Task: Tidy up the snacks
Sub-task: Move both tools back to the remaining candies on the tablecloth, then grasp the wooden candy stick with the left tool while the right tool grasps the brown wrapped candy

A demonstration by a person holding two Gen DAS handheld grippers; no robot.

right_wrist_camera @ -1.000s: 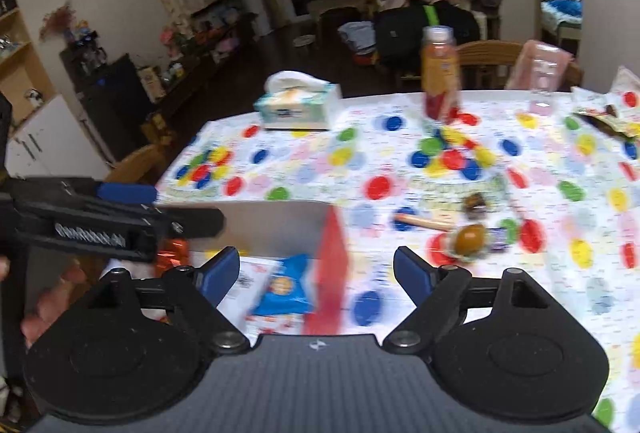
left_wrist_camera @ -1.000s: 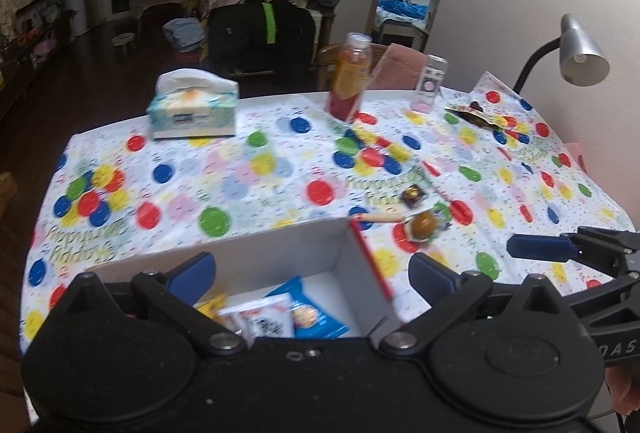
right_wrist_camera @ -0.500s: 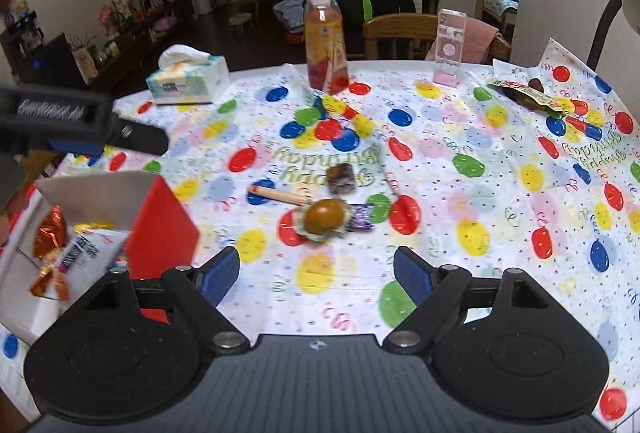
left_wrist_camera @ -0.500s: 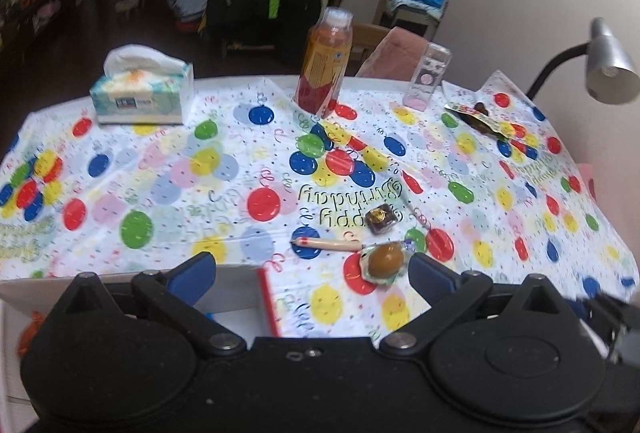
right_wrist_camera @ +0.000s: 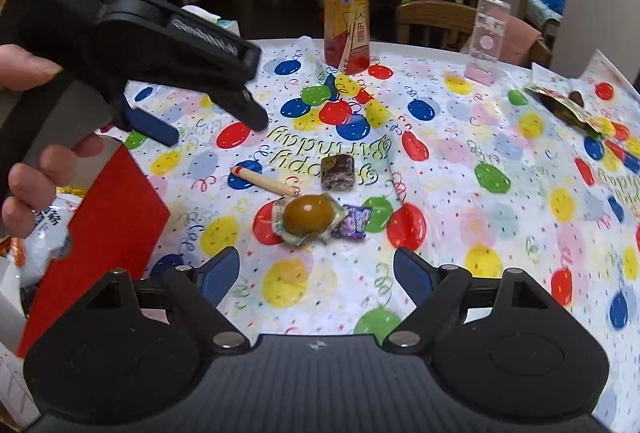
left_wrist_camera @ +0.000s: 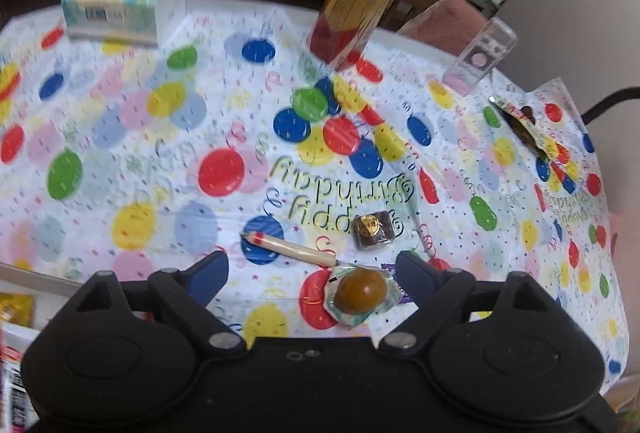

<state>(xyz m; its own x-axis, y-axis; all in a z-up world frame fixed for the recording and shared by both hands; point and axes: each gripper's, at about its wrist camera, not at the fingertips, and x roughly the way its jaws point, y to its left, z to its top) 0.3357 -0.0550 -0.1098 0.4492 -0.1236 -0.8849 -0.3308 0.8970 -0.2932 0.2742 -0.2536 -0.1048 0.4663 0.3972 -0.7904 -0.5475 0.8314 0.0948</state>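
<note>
- Balloon-printed plastic cloth (left_wrist_camera: pixel 120 137) covered the bench; some packets already lay in the red-sided cardboard box (right_wrist_camera: pixel 116 209).
- Left loose: brown wrapped egg (right_wrist_camera: pixel 307 215), dark square sweet (right_wrist_camera: pixel 338 171), cream stick snack (right_wrist_camera: pixel 264 181).
- Left claw (right_wrist_camera: pixel 212 127) hovered above them, right claw (right_wrist_camera: pixel 316 277) just short; both gaped wide, holding nothing.

Snack box (right_wrist_camera: pixel 100 217) cut off at left edge — bottle (left_wrist_camera: pixel 352 5) top blurred.

1. Left hand-held gripper (left_wrist_camera: pixel 310 275): blue-padded fingers (left_wrist_camera: pixel 210 271) spread wide, nothing between them.
2. Right hand-held gripper (right_wrist_camera: pixel 316 273): likewise spread, empty.
3. Left hand (right_wrist_camera: pixel 30 177): wrapped around the grip.
</note>
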